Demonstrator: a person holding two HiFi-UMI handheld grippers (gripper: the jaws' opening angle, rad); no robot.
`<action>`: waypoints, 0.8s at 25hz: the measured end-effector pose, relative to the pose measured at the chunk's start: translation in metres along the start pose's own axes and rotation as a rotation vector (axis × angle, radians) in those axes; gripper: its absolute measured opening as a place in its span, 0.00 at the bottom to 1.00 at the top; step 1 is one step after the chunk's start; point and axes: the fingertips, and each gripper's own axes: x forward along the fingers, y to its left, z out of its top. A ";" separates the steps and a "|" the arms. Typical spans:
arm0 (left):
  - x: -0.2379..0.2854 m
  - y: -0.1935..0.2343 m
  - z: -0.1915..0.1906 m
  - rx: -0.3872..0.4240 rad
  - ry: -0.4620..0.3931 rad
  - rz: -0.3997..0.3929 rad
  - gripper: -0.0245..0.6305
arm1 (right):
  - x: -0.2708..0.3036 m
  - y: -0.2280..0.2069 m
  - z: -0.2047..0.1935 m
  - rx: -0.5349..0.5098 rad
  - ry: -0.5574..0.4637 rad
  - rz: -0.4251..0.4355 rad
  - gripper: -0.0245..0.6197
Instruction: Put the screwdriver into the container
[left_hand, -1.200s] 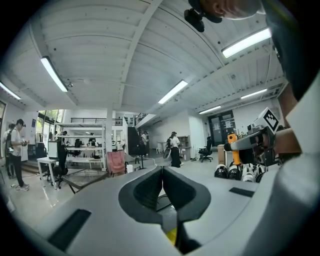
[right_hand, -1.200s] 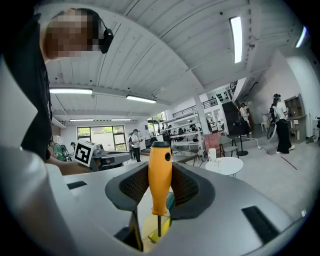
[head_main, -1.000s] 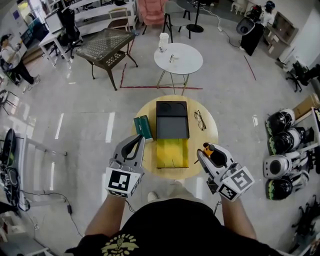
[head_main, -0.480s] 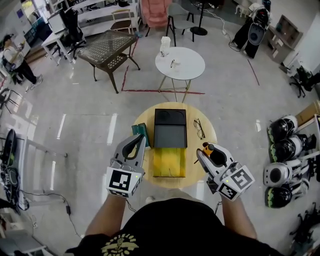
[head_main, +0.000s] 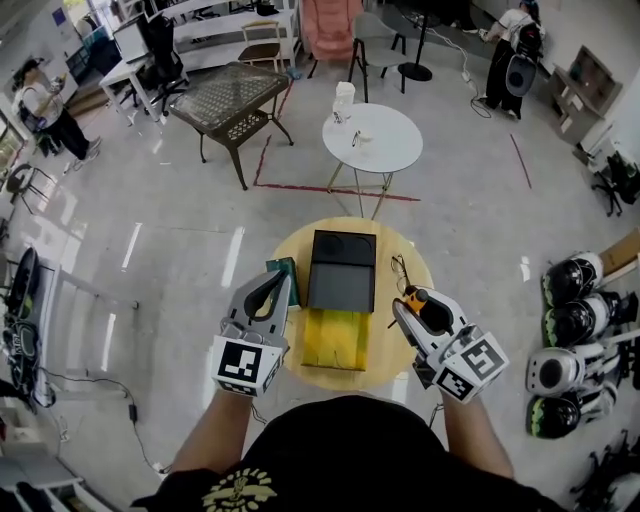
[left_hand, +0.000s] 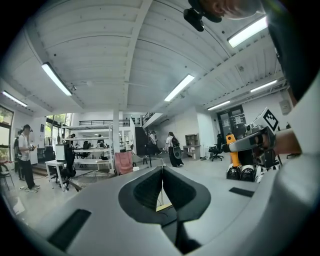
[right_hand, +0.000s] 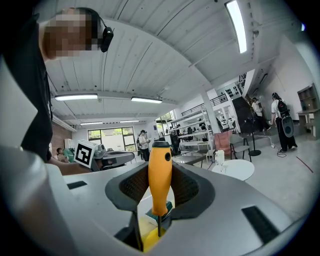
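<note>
The screwdriver (head_main: 416, 297) has an orange handle (right_hand: 160, 170) and stands upright between the jaws of my right gripper (head_main: 404, 304), which is shut on it; its thin shaft points down (right_hand: 159, 225). This gripper hangs over the right near part of a round wooden table (head_main: 400, 330). A dark grey square container (head_main: 341, 270) sits open at the table's middle. My left gripper (head_main: 283, 279) hovers over the table's left near edge, jaw tips together (left_hand: 162, 170), nothing between them.
A yellow slab (head_main: 336, 340) lies just in front of the container, a green box (head_main: 283, 268) to its left, glasses (head_main: 400, 268) to its right. Beyond stand a white round table (head_main: 374, 137) and a mesh-top table (head_main: 232, 92). Helmets (head_main: 565, 320) line the right floor.
The wooden table has slid lower and nearer in the head view, so both grippers now reach further over its near edge. The screwdriver stays gripped in the right gripper.
</note>
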 end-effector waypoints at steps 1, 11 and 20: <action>0.002 -0.001 0.000 -0.001 0.002 0.005 0.07 | 0.001 -0.003 0.000 0.002 0.002 0.007 0.25; 0.012 0.000 -0.017 -0.017 0.037 -0.001 0.07 | 0.019 -0.023 -0.007 0.024 0.020 0.004 0.25; 0.015 0.049 -0.018 0.002 0.032 -0.095 0.07 | 0.052 -0.009 -0.017 0.076 0.004 -0.120 0.25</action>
